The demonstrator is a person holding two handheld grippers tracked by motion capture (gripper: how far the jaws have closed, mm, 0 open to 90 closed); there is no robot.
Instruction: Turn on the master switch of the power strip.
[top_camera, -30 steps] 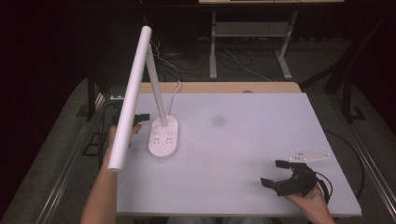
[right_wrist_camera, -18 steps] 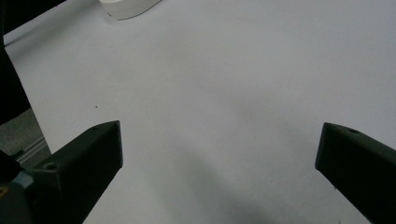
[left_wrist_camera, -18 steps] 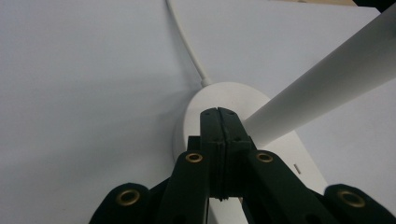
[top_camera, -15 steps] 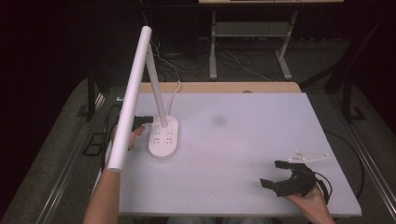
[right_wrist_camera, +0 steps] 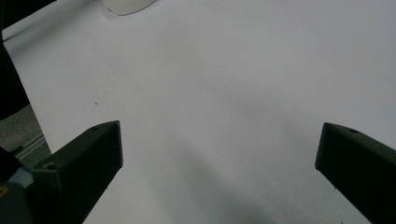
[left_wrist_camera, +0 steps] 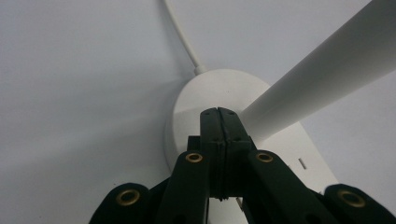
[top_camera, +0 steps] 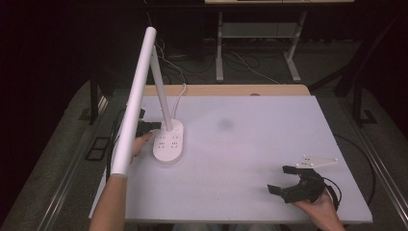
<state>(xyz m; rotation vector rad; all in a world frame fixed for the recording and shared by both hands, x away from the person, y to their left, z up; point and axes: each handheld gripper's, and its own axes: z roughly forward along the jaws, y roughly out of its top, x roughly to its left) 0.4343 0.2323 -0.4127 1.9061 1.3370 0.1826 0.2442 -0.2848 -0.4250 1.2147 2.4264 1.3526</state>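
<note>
Since a second ago the left claw point(top_camera: 155, 125), jaws pressed together and empty, has crept right to the lamp point(top_camera: 168, 140) base at centre-left of the counter point(top_camera: 250, 144), probably to press its button next, while the right claw point(top_camera: 286, 182) rests open lower right.

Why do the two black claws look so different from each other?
The left claw is squeezed shut, its jaws pressed together with nothing between them; the right claw is spread wide open. The left claw sits right at the lamp base; the right claw is far from it, near the table's front right corner over bare surface. Both are black, hand-held, and hold nothing.
</note>
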